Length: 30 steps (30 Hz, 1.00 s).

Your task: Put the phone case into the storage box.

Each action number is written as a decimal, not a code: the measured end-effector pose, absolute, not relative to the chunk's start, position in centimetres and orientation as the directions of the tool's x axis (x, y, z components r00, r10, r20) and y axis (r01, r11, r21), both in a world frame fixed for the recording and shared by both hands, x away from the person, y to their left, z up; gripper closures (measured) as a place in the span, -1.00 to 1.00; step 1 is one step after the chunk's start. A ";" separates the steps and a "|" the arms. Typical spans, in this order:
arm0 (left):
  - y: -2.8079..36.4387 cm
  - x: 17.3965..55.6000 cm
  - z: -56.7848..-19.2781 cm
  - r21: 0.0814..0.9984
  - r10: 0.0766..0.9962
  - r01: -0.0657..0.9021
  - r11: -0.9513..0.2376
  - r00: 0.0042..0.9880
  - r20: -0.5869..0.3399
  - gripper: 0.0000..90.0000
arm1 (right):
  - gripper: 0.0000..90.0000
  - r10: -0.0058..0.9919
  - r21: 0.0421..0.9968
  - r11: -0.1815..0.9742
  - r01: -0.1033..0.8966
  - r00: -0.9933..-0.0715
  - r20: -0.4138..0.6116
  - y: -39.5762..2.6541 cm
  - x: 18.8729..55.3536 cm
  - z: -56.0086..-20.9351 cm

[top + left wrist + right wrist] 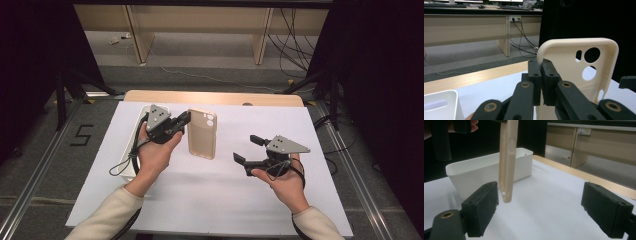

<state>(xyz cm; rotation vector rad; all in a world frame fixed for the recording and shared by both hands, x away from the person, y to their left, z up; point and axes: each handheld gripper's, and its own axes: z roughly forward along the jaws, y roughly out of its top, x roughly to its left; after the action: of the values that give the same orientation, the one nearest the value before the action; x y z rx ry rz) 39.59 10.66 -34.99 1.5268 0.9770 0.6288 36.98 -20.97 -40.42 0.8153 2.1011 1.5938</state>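
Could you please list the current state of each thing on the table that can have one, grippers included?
phone case: empty, lifted off the table, held by its side edge.
left gripper: shut on the phone case.
right gripper: open, nothing between its jaws.
white bin: upright on the table; contents not visible.

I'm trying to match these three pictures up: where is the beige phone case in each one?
High view: phone case centre, over the white sheet.
Left gripper view: right of centre, pinched at its edge.
Right gripper view: hanging edge-on, upper left of centre.
Shared landmark: the white bin.
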 end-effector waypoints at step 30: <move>11.9 39.5 -33.9 0.974 0.866 0.221 0.044 0.478 -0.148 0.93 | -0.66 0.663 0.961 0.177 0.214 -0.747 0.045 -22.9 34.8 -41.4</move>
<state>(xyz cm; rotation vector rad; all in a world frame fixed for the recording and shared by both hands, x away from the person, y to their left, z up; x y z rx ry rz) 39.52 11.93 -33.86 1.4792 1.0020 0.6477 34.83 -22.90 -41.35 0.8284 2.0758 1.5934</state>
